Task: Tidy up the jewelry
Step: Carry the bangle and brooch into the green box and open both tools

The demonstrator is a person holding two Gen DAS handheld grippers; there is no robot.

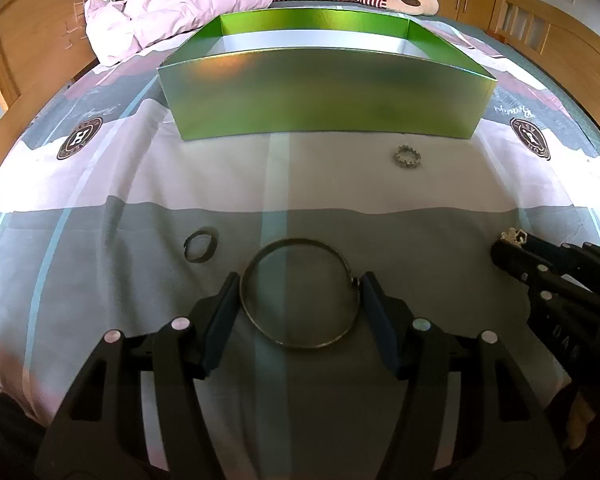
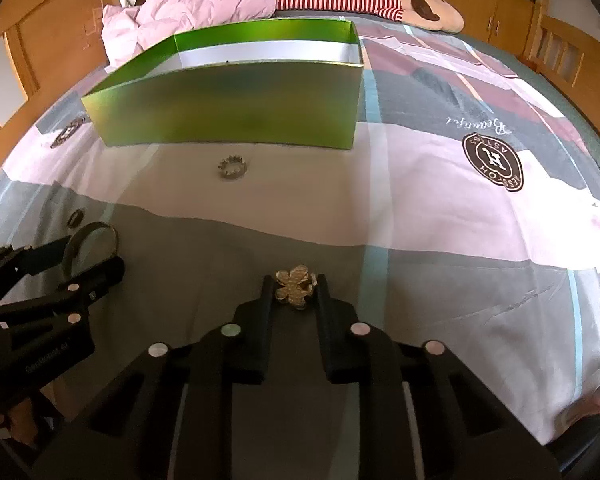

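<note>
Bedspread [image 1: 340, 184], left claw [image 1: 300, 292] gripping bangle [image 1: 300, 292]

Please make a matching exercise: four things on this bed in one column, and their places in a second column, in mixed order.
Things:
1. bangle
2. flower brooch
3. crown ring
4. green box

Places:
A. lying loose on the bedsheet just before the box
B. between the fingers of the right hand-held gripper
C. farther up the bed, open on top
D. between the fingers of the left hand-held gripper

Pairs: 1-D, 2-B, 3-A, 4-C
</note>
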